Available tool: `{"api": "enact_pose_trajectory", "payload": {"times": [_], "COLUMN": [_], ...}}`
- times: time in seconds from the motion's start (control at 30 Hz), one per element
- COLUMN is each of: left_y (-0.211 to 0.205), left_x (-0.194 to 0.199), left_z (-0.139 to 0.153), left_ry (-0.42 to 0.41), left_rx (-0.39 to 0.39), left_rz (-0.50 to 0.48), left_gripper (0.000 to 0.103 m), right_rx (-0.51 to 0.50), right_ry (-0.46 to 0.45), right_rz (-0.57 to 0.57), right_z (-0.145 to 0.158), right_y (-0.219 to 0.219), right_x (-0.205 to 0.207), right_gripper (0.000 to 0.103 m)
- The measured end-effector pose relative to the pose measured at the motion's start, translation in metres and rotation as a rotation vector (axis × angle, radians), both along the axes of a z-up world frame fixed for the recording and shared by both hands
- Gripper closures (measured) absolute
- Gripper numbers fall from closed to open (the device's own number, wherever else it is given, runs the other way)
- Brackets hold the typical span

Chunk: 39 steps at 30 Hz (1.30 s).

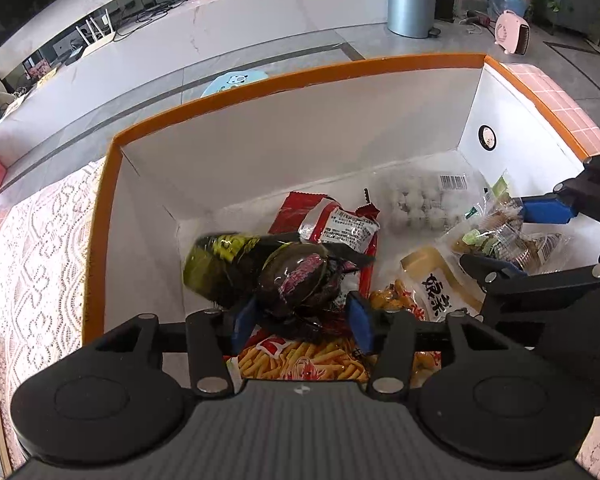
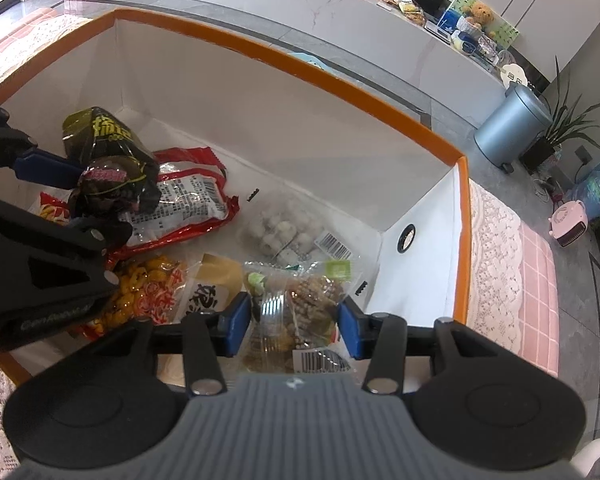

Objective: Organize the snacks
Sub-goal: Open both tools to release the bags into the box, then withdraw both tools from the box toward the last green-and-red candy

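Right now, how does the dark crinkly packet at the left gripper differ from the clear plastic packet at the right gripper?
The dark crinkly packet is opaque and glossy with a pink label; the clear plastic packet shows brown snacks inside. The dark one lies on top of other packets at the box's left end; the clear one lies at the right end. Both sit between blue pads in the orange-rimmed white box.
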<state>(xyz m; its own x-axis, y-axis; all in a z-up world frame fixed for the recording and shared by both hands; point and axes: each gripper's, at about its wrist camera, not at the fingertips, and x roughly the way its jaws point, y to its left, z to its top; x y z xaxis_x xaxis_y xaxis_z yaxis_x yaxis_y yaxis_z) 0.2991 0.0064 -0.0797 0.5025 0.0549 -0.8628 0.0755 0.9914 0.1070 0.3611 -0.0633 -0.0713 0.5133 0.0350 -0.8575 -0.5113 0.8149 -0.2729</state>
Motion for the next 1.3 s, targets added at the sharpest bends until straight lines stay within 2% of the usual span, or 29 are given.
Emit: {"api": "enact_pose_trajectory", "payload": {"times": [0.1,0.23,0.37,0.43,0.63,0.7,0.73,1.1,1.3], "left_y": [0.000,-0.001,-0.003,-0.005,-0.009,-0.011,-0.011,-0.004,-0.008], "left_x": [-0.004,-0.009,-0.015,-0.019,-0.035,-0.043,-0.047,-0.087,-0.121], "left_z": [0.005,0.014,0.024,0.028,0.046,0.050,0.052,0.081,0.093], "left_ry": [-0.023,-0.055,-0.083,-0.096,-0.165,-0.194,-0.208,-0.308,-0.356], "left_rx": [0.009,0.026,0.036,0.045,0.054,0.064,0.068,0.049,0.004], "left_rz": [0.004,0.002,0.007,0.003,0.011,0.018,0.021,0.092,0.056], "left_gripper": [0.031,0.028,0.027,0.022,0.022,0.021,0.020,0.020,0.018], "right_rx": [-0.006,-0.007,-0.019,-0.022,-0.015,0.001,0.004,0.169,0.267], "right_ry": [-0.023,-0.046,-0.077,-0.095,-0.120,-0.132,-0.149,-0.197,-0.266], "right_rz": [0.003,0.016,0.025,0.025,0.015,0.007,0.003,0.010,-0.052], "right_z": [0.005,0.014,0.026,0.032,0.054,0.061,0.065,0.102,0.116], "right_y": [0.000,-0.001,-0.004,-0.006,-0.015,-0.018,-0.020,-0.041,-0.061], "right_x": [-0.003,-0.008,-0.013,-0.016,-0.026,-0.030,-0.033,-0.077,-0.117], "right_gripper": [0.042,0.037,0.032,0.031,0.029,0.013,0.012,0.008,0.004]}}
